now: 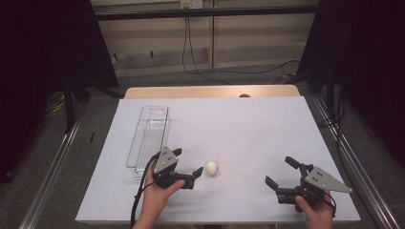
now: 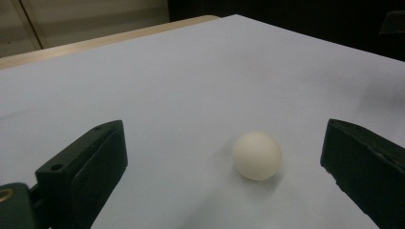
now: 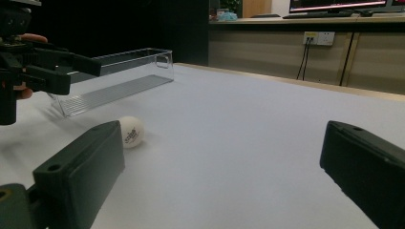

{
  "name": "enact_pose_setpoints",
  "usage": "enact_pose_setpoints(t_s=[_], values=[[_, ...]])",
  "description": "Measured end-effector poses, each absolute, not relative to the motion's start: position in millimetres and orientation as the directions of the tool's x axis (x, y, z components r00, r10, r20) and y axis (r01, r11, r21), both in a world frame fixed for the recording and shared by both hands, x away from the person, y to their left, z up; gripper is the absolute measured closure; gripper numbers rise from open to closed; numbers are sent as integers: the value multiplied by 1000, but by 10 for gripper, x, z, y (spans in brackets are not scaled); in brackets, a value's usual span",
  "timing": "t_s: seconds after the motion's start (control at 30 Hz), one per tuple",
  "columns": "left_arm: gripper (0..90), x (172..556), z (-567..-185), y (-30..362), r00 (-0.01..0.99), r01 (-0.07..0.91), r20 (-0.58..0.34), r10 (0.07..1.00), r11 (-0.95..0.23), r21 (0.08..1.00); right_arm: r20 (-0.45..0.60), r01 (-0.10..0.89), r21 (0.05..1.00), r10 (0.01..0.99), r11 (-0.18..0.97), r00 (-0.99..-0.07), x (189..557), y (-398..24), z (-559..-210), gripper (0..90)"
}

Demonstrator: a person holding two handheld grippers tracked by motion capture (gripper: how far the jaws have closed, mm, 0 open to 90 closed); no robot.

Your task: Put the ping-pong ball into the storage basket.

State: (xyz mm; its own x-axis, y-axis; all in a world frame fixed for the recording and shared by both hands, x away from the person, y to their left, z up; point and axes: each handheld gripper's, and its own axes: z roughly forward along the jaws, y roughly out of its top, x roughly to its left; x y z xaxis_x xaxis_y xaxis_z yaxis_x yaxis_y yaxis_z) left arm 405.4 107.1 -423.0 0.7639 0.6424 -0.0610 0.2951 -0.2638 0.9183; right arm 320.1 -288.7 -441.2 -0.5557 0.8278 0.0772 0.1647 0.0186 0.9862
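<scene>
Leftmost on the white table cover (image 1: 248,129), a clear plastic tray (image 1: 149,136) is seen lying lengthwise, and every other place can be given relative to it. Just off the tray's near right corner the left gripper (image 1: 187,162) is held in a hand (image 1: 155,195), its jaws spread wide apart with nothing between them. Right of the tray, near its near end and just beyond the left gripper's jaw tips, a small white ball (image 1: 211,168) is found resting on the cover, touched by neither gripper. From the left gripper view the ball (image 2: 257,155) is shown as smooth, matte and evenly round, off-white to cream, with a soft shadow cast beneath it. From the right gripper view dark printed lettering is seen on the ball (image 3: 131,131), too small to be read. Well apart from the tray, toward the near right of the cover, the right gripper (image 1: 281,173) is held by the other hand (image 1: 319,213); its jaws are likewise parted wide and nothing is gripped.
</scene>
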Motion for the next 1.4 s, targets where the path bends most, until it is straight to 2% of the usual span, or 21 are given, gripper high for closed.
enact_pose_setpoints(t_s=[1.4], values=[[22, 4111, -4277, 905, 785, 315, -65, 617, -306, 898, 73, 164, 986, 823, 25, -563, 3200, -2895, -4409, 7]])
